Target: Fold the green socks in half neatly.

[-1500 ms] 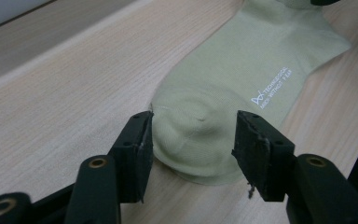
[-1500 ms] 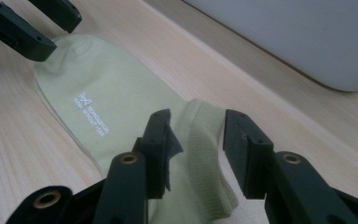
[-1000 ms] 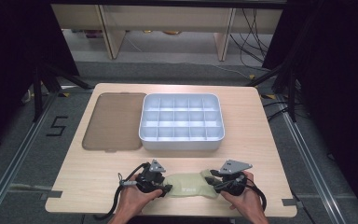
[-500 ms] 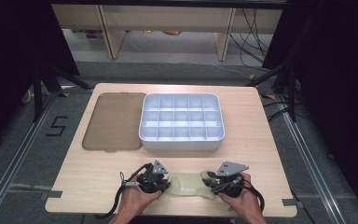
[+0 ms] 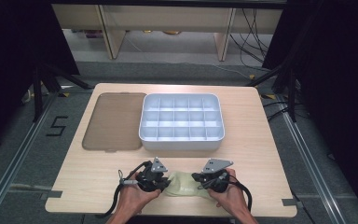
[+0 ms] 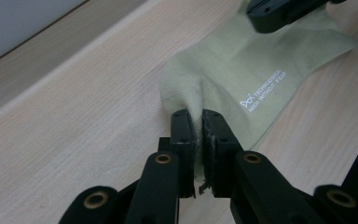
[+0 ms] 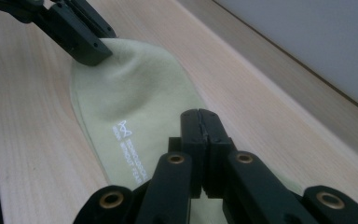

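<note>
Lying flat near the front edge of the wooden table [image 5: 261, 140], a pale green sock [image 5: 182, 185] stretched between the two grippers, each of which had hold of one end. The left gripper [image 6: 199, 128] pinched a raised fold of fabric at the sock's rounded end, its black jaws pressed nearly together with the cloth puckered up between them. The right gripper [image 7: 203, 128] had its jaws closed tight at the opposite end; in the right gripper view the sock ran away from those jaws toward the other gripper, and small white lettering [image 7: 133, 156] sat on the fabric just beside them. From the high view the person's left hand [image 5: 133, 198] and right hand [image 5: 230, 196] came in from the bottom, the sock lying between them on the bare wood. Farther back stood a white divided tray [image 5: 182, 140], well apart from the sock, with a brownish translucent lid [image 5: 114, 121] lying flat just beside the tray's left side.
</note>
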Tool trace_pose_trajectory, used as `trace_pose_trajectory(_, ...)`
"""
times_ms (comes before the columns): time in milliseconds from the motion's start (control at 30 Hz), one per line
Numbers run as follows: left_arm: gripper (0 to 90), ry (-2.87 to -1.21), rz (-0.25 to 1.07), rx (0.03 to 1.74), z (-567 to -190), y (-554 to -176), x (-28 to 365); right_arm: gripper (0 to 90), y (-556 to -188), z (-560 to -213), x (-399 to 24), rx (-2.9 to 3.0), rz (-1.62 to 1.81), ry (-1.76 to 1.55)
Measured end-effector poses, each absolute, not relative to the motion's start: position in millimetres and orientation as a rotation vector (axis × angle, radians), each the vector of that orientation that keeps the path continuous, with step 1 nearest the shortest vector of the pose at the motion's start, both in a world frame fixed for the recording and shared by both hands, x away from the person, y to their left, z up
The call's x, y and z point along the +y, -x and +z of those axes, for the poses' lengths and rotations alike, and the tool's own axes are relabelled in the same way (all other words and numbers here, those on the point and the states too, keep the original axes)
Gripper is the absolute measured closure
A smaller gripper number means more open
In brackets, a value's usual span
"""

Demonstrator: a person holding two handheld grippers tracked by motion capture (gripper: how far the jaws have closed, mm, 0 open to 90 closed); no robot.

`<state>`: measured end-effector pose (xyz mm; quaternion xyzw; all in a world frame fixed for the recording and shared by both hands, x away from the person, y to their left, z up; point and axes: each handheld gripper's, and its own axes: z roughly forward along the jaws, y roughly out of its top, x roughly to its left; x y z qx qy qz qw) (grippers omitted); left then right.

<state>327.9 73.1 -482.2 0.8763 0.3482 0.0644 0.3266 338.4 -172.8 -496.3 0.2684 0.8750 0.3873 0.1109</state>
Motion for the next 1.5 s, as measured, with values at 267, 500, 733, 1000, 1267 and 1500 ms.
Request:
trace_pose_trajectory(267,83.0,-2.267,0.181,0.869,-474.1,-325.8,70.9,89.9,-352.6,-505.1,-161.1,2.585,1.087,-0.803)
trace_pose_trajectory(500,82.8,-2.243,0.161,0.852,-466.3,-323.6,64.9,89.8,-353.9,-508.9,-157.4,2.597,1.072,-0.843)
trace_pose_trajectory(733,82.7,-2.221,0.161,0.856,-460.4,-326.7,64.2,89.0,-348.2,-498.7,-167.9,2.586,1.122,-0.829)
trace_pose_trajectory(1000,82.5,-2.218,0.155,0.866,-456.9,-330.2,66.9,89.0,-322.6,-498.8,-167.5,2.672,1.141,-0.763)
trace_pose_trajectory(1267,82.2,-2.227,0.155,0.865,-456.0,-329.8,62.8,88.9,-326.2,-505.9,-162.2,2.676,1.14,-0.764)
trace_pose_trajectory(1500,81.9,-2.229,0.165,0.858,-451.1,-327.9,60.7,88.8,-344.9,-490.4,-208.9,2.541,1.086,-0.916)
